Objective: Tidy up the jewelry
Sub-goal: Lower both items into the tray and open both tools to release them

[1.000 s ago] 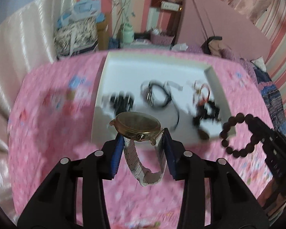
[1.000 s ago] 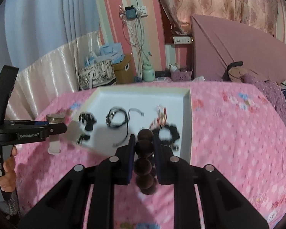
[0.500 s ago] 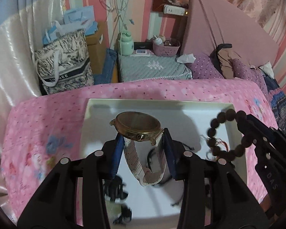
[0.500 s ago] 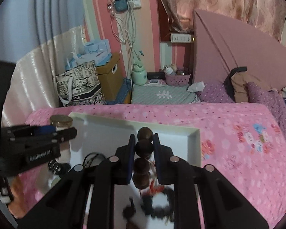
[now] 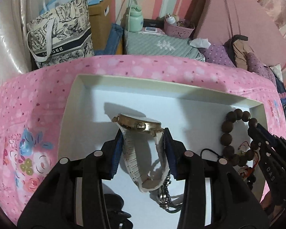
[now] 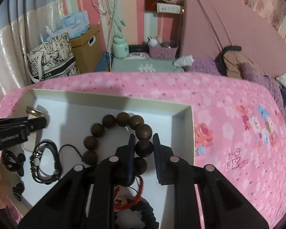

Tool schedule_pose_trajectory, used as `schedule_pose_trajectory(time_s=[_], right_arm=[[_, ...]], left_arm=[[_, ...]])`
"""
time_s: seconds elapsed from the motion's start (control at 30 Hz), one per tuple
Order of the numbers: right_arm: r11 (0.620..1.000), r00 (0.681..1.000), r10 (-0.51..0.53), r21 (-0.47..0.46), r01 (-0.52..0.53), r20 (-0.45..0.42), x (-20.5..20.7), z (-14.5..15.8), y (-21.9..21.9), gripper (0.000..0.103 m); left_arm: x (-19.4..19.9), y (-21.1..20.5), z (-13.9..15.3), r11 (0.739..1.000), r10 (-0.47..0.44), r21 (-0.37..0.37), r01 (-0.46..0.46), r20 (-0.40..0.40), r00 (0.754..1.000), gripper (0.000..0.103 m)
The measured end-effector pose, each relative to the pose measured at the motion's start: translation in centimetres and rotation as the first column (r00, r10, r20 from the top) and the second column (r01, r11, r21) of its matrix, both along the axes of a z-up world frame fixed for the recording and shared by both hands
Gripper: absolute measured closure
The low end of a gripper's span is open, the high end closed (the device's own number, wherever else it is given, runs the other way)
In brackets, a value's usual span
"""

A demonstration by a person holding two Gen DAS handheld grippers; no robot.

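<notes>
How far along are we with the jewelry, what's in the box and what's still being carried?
Done: a black cord bracelet and a red charm already lie in the white box. In hand: the left gripper grips the gold watch by its band, above the box floor; the right gripper holds the brown bead bracelet, its jaws looking slightly parted. Left: releasing both pieces inside.

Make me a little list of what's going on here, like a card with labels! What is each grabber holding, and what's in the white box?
left gripper: fingers shut on the gold watch by its pale strap, over the white tray
right gripper: fingers around one bead of the brown bead bracelet, over the tray's right side
also in tray: black cord bracelets, red-string charm
tray sits on: pink floral bedspread
</notes>
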State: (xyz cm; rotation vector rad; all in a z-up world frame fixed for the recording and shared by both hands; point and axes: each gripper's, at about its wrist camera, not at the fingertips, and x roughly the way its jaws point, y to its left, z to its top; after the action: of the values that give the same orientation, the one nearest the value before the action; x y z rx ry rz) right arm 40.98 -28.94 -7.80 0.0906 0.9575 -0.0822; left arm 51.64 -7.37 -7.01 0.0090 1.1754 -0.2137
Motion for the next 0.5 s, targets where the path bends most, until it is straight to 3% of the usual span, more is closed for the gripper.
schedule_pose_trajectory(time_s=[0.1, 0.2, 0.27, 0.4, 0.5], right_arm=[[1.000, 1.000, -0.008, 0.017, 0.008, -0.014, 0.0, -0.6, -0.4, 0.079], [0.998, 1.000, -0.003, 0.063, 0.004, -0.017, -0.2, -0.9, -0.9, 0.059], [0.998, 1.000, -0.008, 0.065, 0.008, 0.001, -0.6, -0.4, -1.0, 0.056], [0.996, 0.998, -0.007, 0.093, 0.002, 0.062, -2.3, 1.9, -1.3, 0.055], [0.997, 0.992, 0.006, 0.077, -0.015, 0.124, -5.2, 4.4, -1.2, 0.045]], left_arm=[[-0.1, 0.2, 0.1, 1.000, -0.006, 0.005, 0.006, -0.002, 1.000, 0.059], [-0.6, 0.5, 1.0, 1.000, -0.007, -0.002, 0.007, 0.018, 1.000, 0.058], [-0.8, 0.2, 1.9, 1.000, -0.013, -0.011, 0.014, 0.037, 0.999, 0.052], [-3.0, 0.5, 5.0, 0.999, -0.024, -0.024, 0.027, 0.096, 0.995, 0.044], [-5.3, 1.2, 7.3, 0.999, -0.022, -0.032, 0.027, 0.149, 0.989, 0.033]])
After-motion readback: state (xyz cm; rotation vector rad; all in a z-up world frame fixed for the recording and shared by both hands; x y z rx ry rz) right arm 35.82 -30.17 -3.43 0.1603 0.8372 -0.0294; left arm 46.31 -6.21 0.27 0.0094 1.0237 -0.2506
